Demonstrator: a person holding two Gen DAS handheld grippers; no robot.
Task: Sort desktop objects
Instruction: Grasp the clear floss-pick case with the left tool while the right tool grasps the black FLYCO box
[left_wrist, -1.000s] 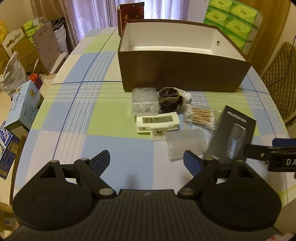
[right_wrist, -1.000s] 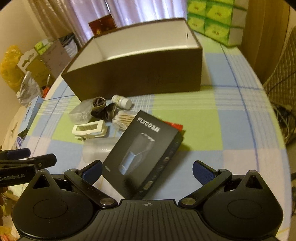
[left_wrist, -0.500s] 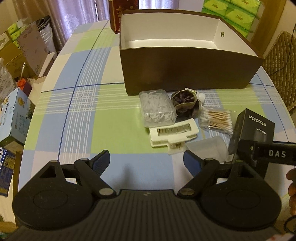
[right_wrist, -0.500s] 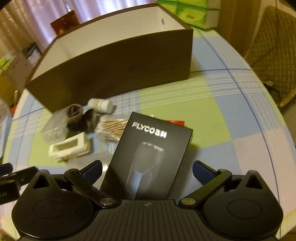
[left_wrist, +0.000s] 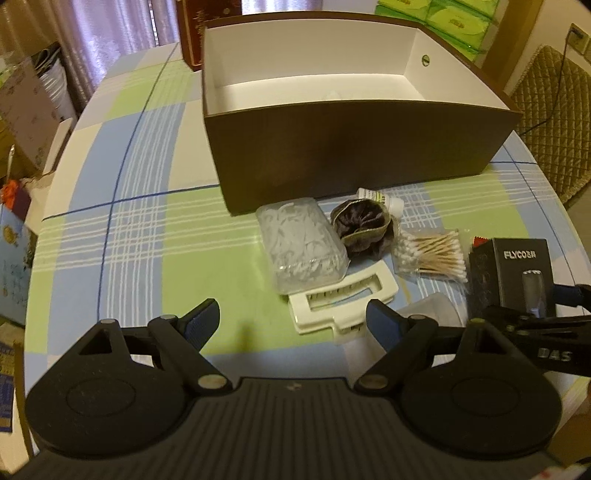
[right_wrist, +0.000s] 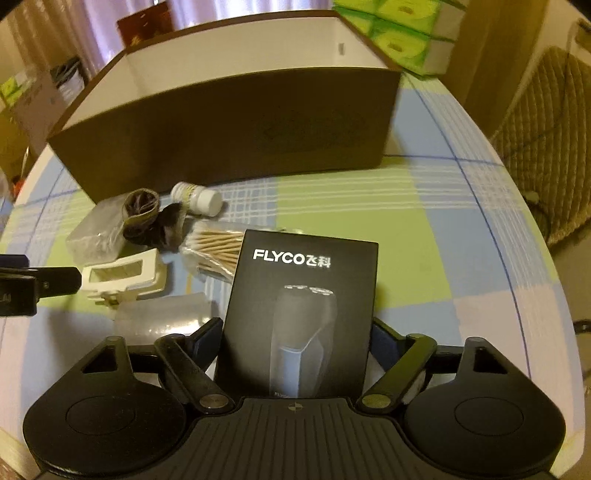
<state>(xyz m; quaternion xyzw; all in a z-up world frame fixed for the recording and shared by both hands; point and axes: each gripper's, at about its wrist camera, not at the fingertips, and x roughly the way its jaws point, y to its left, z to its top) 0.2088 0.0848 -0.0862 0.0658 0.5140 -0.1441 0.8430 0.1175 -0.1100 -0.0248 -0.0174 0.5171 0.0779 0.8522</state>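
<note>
— Right tongs: what is held by them?

— The black shaver box is pinched between the two jaws, one blue pad pressed on each long side. The box is kept upright, its long axis pointing away from the tongs toward 12 o'clock, with the printed face turned to the camera.

— And the left tongs?

— They are spread wide and nothing is held between them. They are hovering above the tablecloth, with the comb just ahead at 1 o'clock.

— Where must the box be brought?

— Most likely into the brown bin, which is seen at 12 o'clock from the right tongs, behind the small pile. Its near wall is higher than the things on the table, so it is judged that the box must be lifted over this rim before it is released. The right tongs are the nearer ones for this, as the box is already gripped there.

— What is shown by one view only?

— In the left view the white inside of the bin can be looked into, and almost nothing is found in it. In the right view only the outer wall and a strip of the inside are visible. The contact of the pads on the box is shown only by the right view; in the left view the box is seen at 3 o'clock, beside the cotton swabs.
</note>
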